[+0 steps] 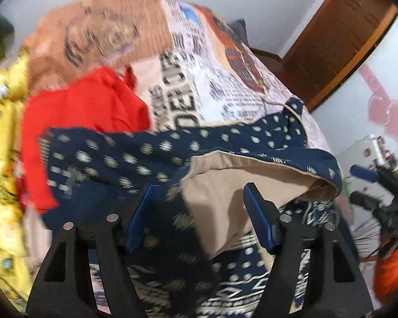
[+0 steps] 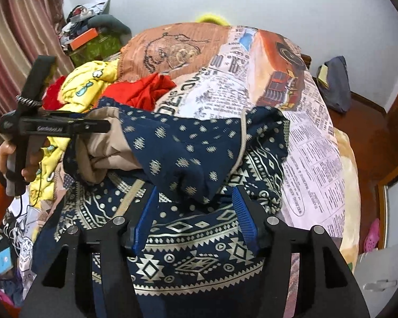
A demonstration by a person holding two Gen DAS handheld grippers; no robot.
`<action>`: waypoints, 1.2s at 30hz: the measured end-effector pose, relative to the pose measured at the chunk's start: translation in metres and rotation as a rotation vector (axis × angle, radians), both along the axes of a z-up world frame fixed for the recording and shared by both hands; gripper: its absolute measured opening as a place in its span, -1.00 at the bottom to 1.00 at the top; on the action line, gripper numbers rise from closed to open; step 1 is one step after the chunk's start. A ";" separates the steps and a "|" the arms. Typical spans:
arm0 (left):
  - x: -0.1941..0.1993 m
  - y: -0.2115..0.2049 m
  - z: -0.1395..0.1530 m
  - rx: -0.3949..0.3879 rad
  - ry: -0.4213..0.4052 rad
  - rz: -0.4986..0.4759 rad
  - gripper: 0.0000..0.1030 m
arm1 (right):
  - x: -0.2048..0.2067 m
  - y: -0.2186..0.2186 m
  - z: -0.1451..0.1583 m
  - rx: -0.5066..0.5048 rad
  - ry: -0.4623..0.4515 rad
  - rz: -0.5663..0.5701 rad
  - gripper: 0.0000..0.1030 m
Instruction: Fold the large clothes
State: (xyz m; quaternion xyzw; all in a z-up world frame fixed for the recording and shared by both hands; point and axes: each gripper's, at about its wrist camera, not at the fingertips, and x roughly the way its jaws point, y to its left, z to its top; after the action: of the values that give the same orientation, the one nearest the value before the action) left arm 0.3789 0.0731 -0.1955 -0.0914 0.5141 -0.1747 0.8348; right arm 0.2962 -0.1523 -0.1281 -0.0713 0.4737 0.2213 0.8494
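Observation:
A large navy garment (image 2: 193,153) with a cream geometric pattern and beige lining (image 1: 225,185) lies bunched on the bed, one flap folded over its patterned lower part (image 2: 199,241). In the left wrist view my left gripper (image 1: 199,212) hovers just over the folded flap. Its blue pads are apart, the beige lining lies between them, and nothing is pinched. My right gripper (image 2: 195,212) stands open over the near patterned part, its pads clear of the cloth. A hand holds the left gripper (image 2: 98,127) at the garment's left end. The right gripper (image 1: 360,186) shows at the right edge.
The bed cover (image 2: 305,143) has a newspaper and train print. A red garment (image 2: 146,90) and a yellow cartoon-print cloth (image 2: 87,84) lie at the far left. Clutter and a curtain (image 2: 26,34) fill the left side. A dark bag (image 2: 334,82), a wooden door (image 1: 339,39) and pink slippers (image 2: 371,234) are on the right.

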 end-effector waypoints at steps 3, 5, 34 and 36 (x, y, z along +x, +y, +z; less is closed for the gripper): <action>-0.002 -0.010 0.001 0.000 -0.022 -0.007 -0.40 | 0.000 -0.008 -0.003 -0.020 0.004 -0.014 0.04; -0.011 -0.020 0.010 0.036 -0.067 -0.029 -0.66 | 0.000 -0.013 -0.001 -0.023 0.003 -0.023 0.04; -0.169 -0.070 -0.014 0.173 -0.118 -0.258 0.03 | -0.001 0.048 -0.070 -0.164 0.139 0.089 0.04; -0.172 -0.066 -0.007 0.174 -0.125 -0.245 0.04 | -0.005 0.051 -0.076 -0.205 0.118 0.106 0.07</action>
State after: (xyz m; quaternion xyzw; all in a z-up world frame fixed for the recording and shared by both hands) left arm 0.2070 0.0070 -0.2026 0.0556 0.4817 -0.2353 0.8423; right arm 0.2912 -0.1017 -0.2037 -0.1697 0.5387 0.2199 0.7954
